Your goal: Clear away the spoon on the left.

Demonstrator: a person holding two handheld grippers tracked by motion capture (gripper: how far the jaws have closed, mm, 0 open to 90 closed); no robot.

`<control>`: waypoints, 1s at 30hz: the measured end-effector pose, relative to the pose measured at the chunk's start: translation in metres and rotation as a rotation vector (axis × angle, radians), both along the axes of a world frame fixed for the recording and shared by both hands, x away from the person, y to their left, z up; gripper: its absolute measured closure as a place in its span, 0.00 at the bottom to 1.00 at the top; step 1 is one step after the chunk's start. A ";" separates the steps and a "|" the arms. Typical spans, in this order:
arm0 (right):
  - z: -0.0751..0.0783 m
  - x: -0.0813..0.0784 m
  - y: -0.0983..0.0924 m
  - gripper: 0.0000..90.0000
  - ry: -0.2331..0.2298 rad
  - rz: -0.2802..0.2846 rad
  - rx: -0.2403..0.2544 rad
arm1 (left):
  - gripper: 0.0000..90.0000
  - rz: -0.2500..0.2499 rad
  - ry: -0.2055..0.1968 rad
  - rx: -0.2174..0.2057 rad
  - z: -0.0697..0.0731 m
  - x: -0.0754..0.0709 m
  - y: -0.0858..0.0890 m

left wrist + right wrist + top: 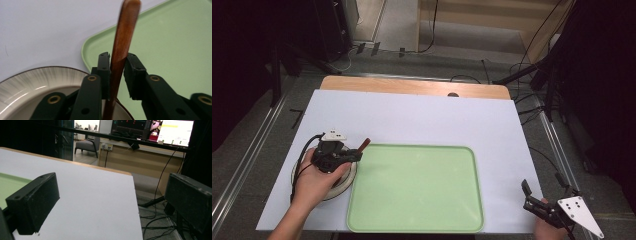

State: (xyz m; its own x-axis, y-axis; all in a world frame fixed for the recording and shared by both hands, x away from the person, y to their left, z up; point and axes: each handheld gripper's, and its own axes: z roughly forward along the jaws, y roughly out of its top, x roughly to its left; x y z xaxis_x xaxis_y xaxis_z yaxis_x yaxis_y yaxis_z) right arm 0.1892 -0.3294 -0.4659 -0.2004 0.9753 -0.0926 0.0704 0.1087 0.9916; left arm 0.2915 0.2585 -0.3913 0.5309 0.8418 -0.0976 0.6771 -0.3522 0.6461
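High view: one green tray (417, 187), landmark, mid tabletop (422, 117). One striped plate (343, 184) touching tray's left edge. One brown wooden handle (122, 50), spoon or spatula, cannot tell which, standing over plate beside tray's near-left corner. Two claws. Left claw (117, 72) above plate, jaws pinching wooden handle. Right claw (534, 194) off tray's right edge near tabletop corner, jaws spread, holding nothing. Tabletop: white sheet over wood. Room: dark, grey floor, cables, one grey armchair (86, 145), monitors behind wooden counter.
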 end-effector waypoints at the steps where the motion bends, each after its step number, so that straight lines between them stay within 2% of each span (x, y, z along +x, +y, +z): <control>1: 0.000 0.000 0.000 0.00 0.000 0.000 0.000 | 0.88 0.000 0.000 0.000 0.000 0.000 0.000; 3: 0.000 0.000 0.000 0.00 -0.001 0.000 -0.001 | 0.88 -0.015 -0.013 -0.019 0.003 -0.001 0.003; 6: 0.000 0.000 0.000 0.00 -0.001 0.000 0.001 | 0.89 -0.019 -0.047 -0.030 0.006 -0.001 0.010; 7: 0.000 0.000 0.000 0.00 -0.001 0.000 0.001 | 0.89 -0.019 -0.047 -0.030 0.006 -0.001 0.010; 9: 0.000 0.000 0.000 0.00 -0.002 0.000 0.000 | 0.89 -0.018 -0.081 -0.056 0.009 -0.002 0.017; 14: 0.000 0.000 0.000 0.00 0.001 -0.002 -0.001 | 0.89 0.000 -0.127 -0.057 0.014 -0.004 0.025; 20: 0.000 0.000 0.000 0.00 -0.001 -0.002 -0.001 | 0.89 0.035 -0.182 -0.113 0.023 -0.009 0.037; 26: 0.000 0.000 0.000 0.00 -0.001 -0.002 -0.001 | 0.89 0.043 -0.252 -0.151 0.032 -0.018 0.042; 30: 0.000 0.000 0.000 0.00 -0.001 -0.002 0.000 | 0.89 0.043 -0.272 -0.190 0.039 -0.022 0.043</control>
